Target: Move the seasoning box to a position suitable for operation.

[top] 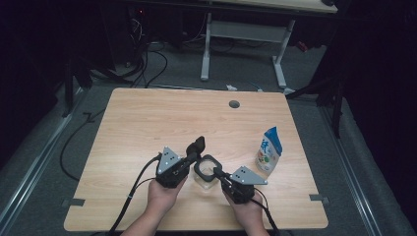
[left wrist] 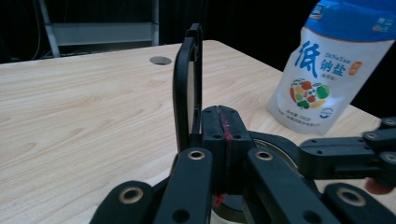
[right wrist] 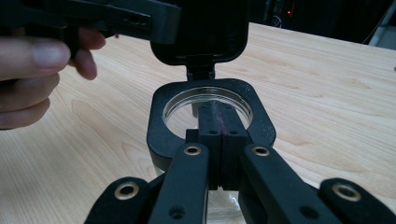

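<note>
A clear jar with a black square collar [top: 207, 170] [right wrist: 161, 130] stands on the table near its front. Its hinged black lid [top: 197, 145] [left wrist: 186, 84] [right wrist: 205, 32] is flipped up and stands upright. My left gripper [top: 193, 157] [left wrist: 223, 116] is shut, with nothing between its jaws, and its tips rest right beside the raised lid. My right gripper [top: 217, 172] [right wrist: 218, 112] is shut too, its closed jaws reaching over the collar's near edge above the jar's round mouth. Whether they touch the collar I cannot tell.
A blue and white pouch of salt [top: 269, 151] [left wrist: 327, 70] stands upright to the right of the jar. The wooden table [top: 147, 123] has a round cable hole [top: 234, 104] at the back. A hand [right wrist: 32, 70] holds the left gripper.
</note>
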A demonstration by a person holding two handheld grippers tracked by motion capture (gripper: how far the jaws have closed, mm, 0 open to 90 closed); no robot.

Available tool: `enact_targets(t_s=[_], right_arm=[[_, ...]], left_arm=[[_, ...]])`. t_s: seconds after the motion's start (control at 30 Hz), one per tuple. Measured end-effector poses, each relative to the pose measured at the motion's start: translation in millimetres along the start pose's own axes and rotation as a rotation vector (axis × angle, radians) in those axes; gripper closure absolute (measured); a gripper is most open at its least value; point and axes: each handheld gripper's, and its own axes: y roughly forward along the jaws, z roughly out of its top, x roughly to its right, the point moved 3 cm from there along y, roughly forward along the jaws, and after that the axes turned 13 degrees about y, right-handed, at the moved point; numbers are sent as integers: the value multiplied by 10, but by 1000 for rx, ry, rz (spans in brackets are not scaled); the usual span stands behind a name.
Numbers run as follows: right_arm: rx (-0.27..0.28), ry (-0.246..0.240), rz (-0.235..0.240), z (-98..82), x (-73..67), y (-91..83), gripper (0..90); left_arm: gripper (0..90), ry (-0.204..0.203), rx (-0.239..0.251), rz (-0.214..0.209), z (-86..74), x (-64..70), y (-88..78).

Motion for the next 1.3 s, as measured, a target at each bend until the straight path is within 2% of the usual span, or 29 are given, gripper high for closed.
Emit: enact_targets(t_s=[0.23,0.5,0.57,0.63,0.77,0.83,0.9,0.93,0.97,1.0,1.03,1.07,1.1,1.13,1.17,1.23,1.3], right_arm=[[4,-3,2,-4,-3,5,900],[9,-9,5,-11,-26,20,900],[11,-13,1,-9,-27,26,900],[10,-7,11,6,-35,20,899],[39,-17,12,44,-39,-58,891],[59,0,-4,68,20,-145,887],[67,18,-23,61,101,-214,879],[66,33,-57,20,206,-281,858],[61,37,-76,-12,264,-313,846],[61,37,-76,-12,264,-313,846],[56,48,-90,-51,321,-345,830],[31,63,-127,-144,441,-424,802],[27,68,-143,-173,480,-450,792],[22,84,-158,-206,535,-487,782],[22,84,-158,-206,535,-487,782],[11,115,-196,-269,654,-571,759],[14,130,-234,-301,738,-655,747]], left_arm=[[900,4,-4,8,9,-57,71],[900,29,-11,1,11,-87,130],[900,21,-21,1,-8,-80,139],[899,27,-35,-35,-64,-24,100],[895,44,-39,-62,-83,16,-3],[879,68,-43,-68,-103,-3,-94],[863,101,-65,-64,-142,-80,-206],[838,104,-84,-56,-178,-176,-294],[829,104,-84,-56,-178,-176,-294],[829,110,-96,-50,-211,-233,-342],[813,131,-115,-41,-261,-306,-398],[761,155,-127,-32,-299,-365,-442],[727,167,-135,-26,-322,-409,-474],[687,165,-147,-17,-342,-465,-515],[687,161,-151,-5,-355,-522,-556],[640,151,-124,14,-369,-621,-657],[634,126,-123,39,-358,-717,-734]])
